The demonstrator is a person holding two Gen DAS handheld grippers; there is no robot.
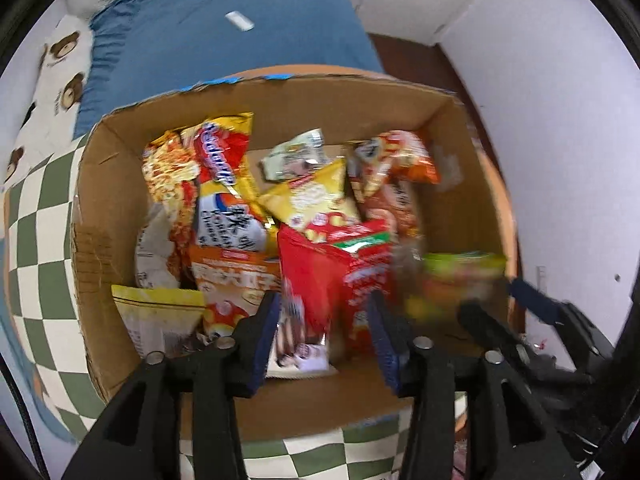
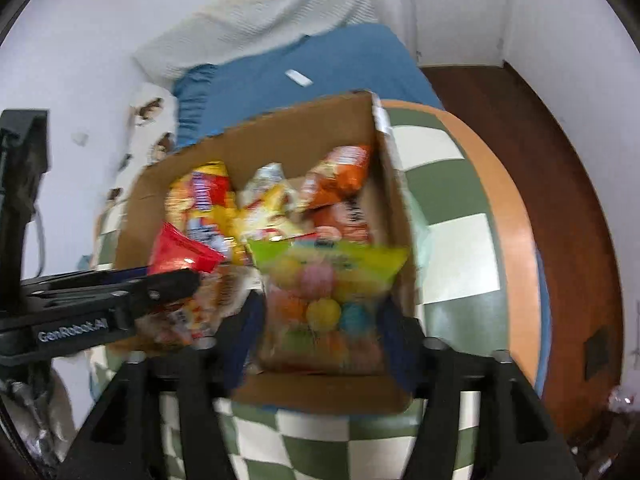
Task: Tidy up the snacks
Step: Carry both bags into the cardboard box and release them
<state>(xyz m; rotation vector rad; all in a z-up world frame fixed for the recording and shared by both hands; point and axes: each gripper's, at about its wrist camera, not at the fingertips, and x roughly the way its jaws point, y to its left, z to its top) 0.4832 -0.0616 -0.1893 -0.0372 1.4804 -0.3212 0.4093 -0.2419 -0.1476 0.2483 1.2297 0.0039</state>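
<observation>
Looking down through the left wrist camera, a cardboard box sat on a green-and-white checkered bench, packed with snack bags. The left gripper hung over the box's 6 o'clock side, its fingers parted part-way. A red snack bag stood between them; blur made it impossible to tell whether the pads pressed on it. At 10 o'clock in the box leaned a yellow-and-red bag, at 12 o'clock a small pale packet, and at 1 o'clock an orange bag. A green-topped candy bag lay at 3 o'clock, near the right gripper, which entered from the lower right with its fingers spread. A blue bed lay beyond the box at 12 o'clock.

From the right wrist camera, the same box filled the centre. The right gripper stood wide open, and the candy bag, full of coloured balls, sat between its fingers at the box's 6 o'clock end, seemingly free of the pads. The left gripper reached in from 9 o'clock, the red bag at its tip. The orange bag lay at 1 o'clock in the box.
</observation>
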